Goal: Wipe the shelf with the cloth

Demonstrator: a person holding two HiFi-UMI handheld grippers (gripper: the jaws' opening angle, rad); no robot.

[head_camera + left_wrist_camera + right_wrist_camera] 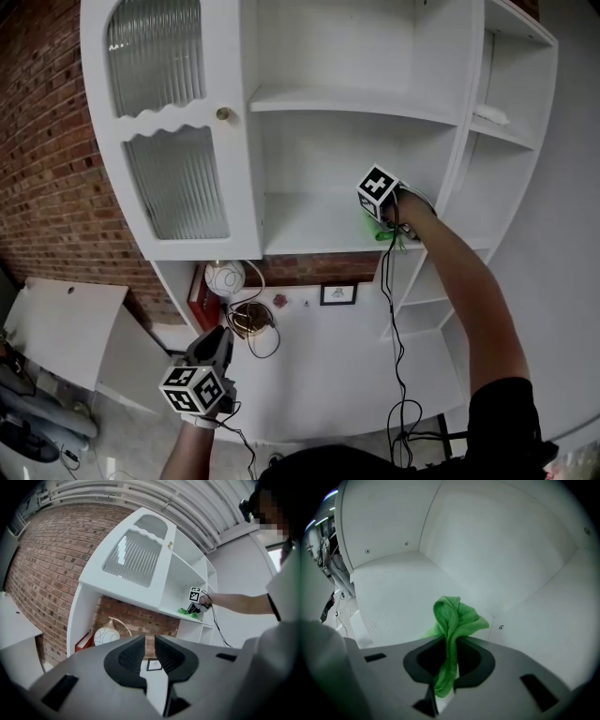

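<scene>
Against the brick wall [47, 159] stands the white cabinet [234, 234], and I have the right arm stretched up to its middle shelf [309, 225]. Up there my right gripper [449, 656] is clamped on the green cloth [452, 618]. The cloth's bunched end bulges past the jaw tips and rests on the shelf at its right end (a tail of it trails back between the jaws). Down low, well apart from the cabinet, my left gripper [149, 653] holds nothing, jaws drawn all but together.
</scene>
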